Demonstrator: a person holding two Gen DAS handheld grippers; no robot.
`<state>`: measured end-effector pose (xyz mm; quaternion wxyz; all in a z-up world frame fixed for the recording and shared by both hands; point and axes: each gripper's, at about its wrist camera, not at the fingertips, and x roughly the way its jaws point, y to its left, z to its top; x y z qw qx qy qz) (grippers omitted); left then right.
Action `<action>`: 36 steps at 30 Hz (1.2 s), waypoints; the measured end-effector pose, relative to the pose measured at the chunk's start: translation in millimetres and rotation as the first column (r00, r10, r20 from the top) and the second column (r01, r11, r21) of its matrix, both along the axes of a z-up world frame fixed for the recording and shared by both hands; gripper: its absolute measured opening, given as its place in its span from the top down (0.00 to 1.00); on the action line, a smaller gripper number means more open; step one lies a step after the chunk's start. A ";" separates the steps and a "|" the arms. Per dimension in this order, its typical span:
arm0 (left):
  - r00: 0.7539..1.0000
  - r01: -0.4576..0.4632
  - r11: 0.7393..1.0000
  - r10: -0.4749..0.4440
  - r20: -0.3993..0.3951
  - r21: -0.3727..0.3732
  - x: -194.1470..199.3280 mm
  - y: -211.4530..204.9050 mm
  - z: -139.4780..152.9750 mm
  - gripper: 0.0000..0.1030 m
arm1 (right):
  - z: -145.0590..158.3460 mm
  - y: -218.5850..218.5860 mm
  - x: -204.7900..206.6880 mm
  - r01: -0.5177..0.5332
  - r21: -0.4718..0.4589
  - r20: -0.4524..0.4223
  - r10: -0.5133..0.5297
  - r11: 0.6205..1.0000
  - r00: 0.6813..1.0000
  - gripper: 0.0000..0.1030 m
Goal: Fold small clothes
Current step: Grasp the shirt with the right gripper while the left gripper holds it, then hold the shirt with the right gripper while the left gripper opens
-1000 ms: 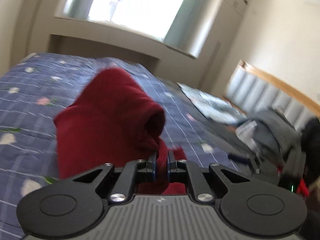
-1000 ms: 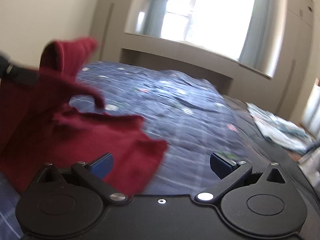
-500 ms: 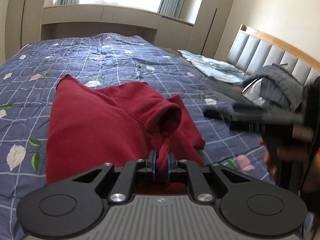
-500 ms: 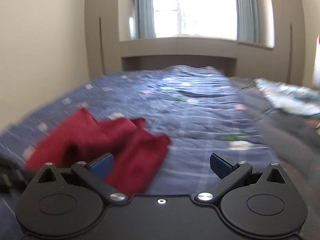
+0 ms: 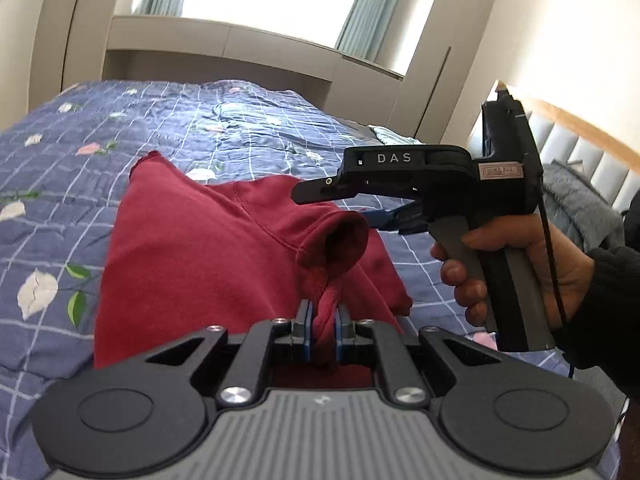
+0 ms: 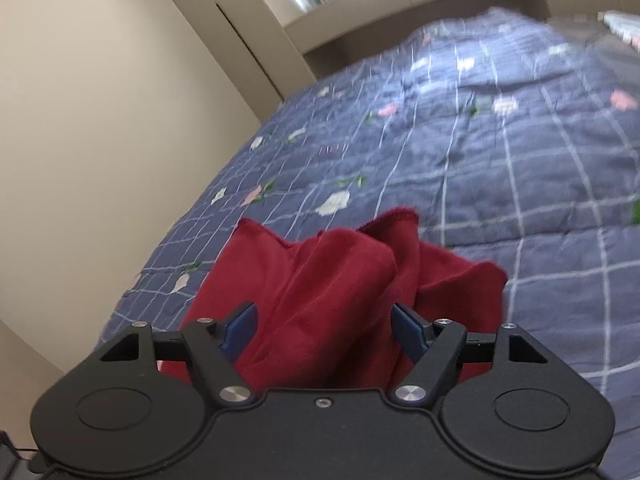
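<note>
A dark red garment (image 5: 200, 256) lies spread on the blue checked quilt (image 5: 120, 136). My left gripper (image 5: 322, 334) is shut on a twisted bit of the garment's hem near a sleeve cuff (image 5: 344, 240). In the left wrist view a hand (image 5: 520, 264) holds my right gripper (image 5: 376, 216) side-on, just right of that cuff. In the right wrist view a raised fold of the red garment (image 6: 332, 292) sits between the right gripper's (image 6: 324, 326) blue pads (image 6: 408, 326). Its jaws are closing, with gaps still showing beside the cloth.
The quilt (image 6: 480, 152) covers the whole bed. A beige wall (image 6: 100, 120) runs along its left side. A padded headboard (image 5: 592, 152) and a grey heap of clothes (image 5: 572, 196) lie at the right. A light blue cloth (image 5: 390, 134) lies beyond the garment.
The garment has come down from the air onto the quilt and lies flatter. My right gripper has swung in beside the cuff, rolled, and its jaws have narrowed around a fold.
</note>
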<state>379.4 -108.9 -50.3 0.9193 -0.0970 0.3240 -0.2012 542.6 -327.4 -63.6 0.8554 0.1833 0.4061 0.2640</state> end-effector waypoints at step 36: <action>0.976 0.176 0.971 -0.194 -0.102 -0.163 8.6 -14.6 4.1 0.18 | 0.4 -38.2 -16.3 0.186 -0.239 0.177 -0.146 0.953 0.973 0.46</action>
